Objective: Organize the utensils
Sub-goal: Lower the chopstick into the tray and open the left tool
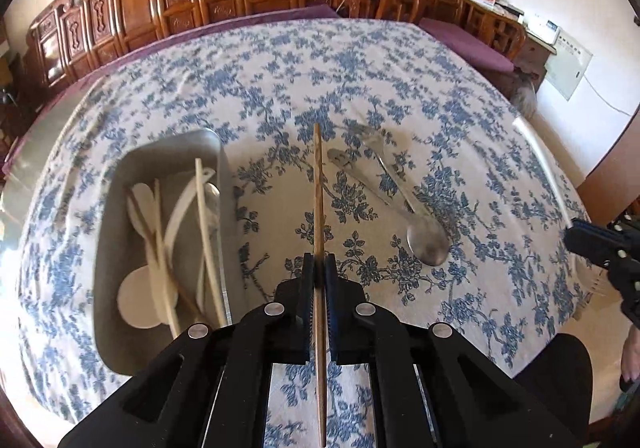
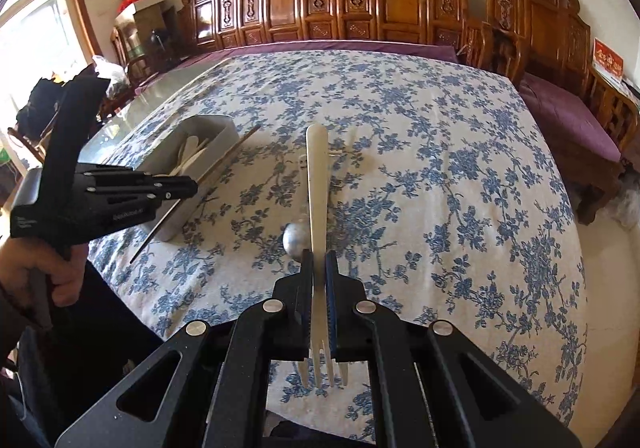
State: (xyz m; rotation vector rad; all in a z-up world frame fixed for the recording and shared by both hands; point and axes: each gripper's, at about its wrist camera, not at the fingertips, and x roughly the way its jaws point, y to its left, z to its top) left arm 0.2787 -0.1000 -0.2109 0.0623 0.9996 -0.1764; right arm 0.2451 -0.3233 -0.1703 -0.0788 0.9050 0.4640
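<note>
My left gripper [image 1: 319,266] is shut on a brown wooden chopstick [image 1: 318,187] and holds it above the floral tablecloth, right of the grey metal tray [image 1: 176,145]. The tray holds several white plastic utensils [image 1: 156,248]. A metal spoon [image 1: 426,242] and a metal fork [image 1: 376,151] lie on the cloth to the right. My right gripper [image 2: 319,260] is shut on a white plastic fork [image 2: 317,183], handle pointing away, tines toward the camera. The left gripper with its chopstick [image 2: 234,153] also shows in the right wrist view [image 2: 188,183], beside the tray [image 2: 224,135]. The metal spoon [image 2: 296,240] lies under the white fork.
The table is covered by a blue floral cloth [image 1: 400,79], with bare glass edge at the left [image 1: 36,143]. Carved wooden benches with purple cushions [image 2: 568,115] line the far side and right. The right gripper shows at the left wrist view's right edge [image 1: 608,248].
</note>
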